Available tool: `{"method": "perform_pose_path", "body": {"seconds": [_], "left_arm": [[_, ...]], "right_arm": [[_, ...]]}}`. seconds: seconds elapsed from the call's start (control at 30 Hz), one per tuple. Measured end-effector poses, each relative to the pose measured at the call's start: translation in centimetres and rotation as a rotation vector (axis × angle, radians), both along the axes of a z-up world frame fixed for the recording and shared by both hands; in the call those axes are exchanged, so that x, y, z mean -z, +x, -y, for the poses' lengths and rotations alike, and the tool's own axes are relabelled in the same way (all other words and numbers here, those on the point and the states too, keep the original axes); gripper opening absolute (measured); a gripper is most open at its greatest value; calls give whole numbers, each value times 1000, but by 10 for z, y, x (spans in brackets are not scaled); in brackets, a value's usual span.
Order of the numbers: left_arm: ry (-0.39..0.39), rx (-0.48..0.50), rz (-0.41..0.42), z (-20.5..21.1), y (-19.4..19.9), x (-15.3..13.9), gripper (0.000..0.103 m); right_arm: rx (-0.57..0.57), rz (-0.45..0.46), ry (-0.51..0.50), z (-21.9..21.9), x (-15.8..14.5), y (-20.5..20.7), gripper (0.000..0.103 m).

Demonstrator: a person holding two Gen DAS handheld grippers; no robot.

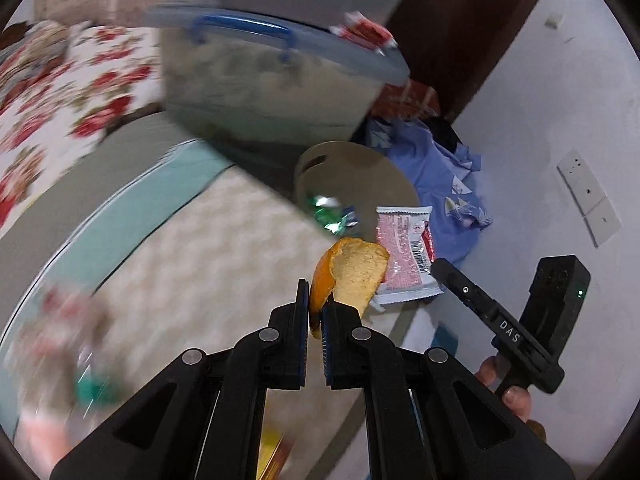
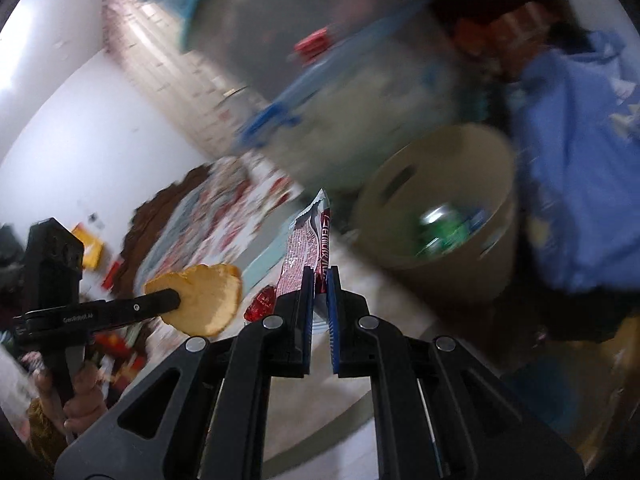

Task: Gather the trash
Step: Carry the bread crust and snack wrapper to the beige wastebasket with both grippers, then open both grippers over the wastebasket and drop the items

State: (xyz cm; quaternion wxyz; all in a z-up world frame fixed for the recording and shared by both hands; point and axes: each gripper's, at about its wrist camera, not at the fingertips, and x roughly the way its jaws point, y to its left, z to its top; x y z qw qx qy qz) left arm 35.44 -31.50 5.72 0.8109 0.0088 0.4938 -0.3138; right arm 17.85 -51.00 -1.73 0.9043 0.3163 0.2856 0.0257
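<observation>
Left claw (image 1: 316, 304) pinches orange peel (image 1: 352, 276) near bin rim (image 1: 320, 148).

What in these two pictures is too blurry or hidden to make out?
- Left view: the things at the lower left of the mat are smeared by motion blur.
- Left view: the lower end of the orange peel is hidden between the left gripper's jaws.
- Right view: the bin's contents are blurred; only green and silver show.
- Right view: the printing on the wrapper is blurred, its lower end hidden in the right gripper.
</observation>
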Motion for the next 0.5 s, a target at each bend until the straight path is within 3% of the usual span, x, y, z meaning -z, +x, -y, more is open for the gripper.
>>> {"method": "perform_pose_path", "body": {"seconds": [0.17,0.27,0.3,0.33,0.37,0.5], "left_arm": [[52,5,-3,86,53,24,9],[68,-31,9,113,71,34,62],[64,-43,18,115,73,35,59],[55,-40,20,115,73,35,59],[38,-25,18,113,69,34,59],[29,12,58,91,43,20,59]], "right_arm": [[57,-93,-42,43,15,56,13],[71,-131,-5,62,29,73,17],[67,-144,41,69,35,80,42],[72,-143,62,72,38,79,86],[96,-115,71,76,38,76,92],[111,-33,7,63,19,54,82]]}}
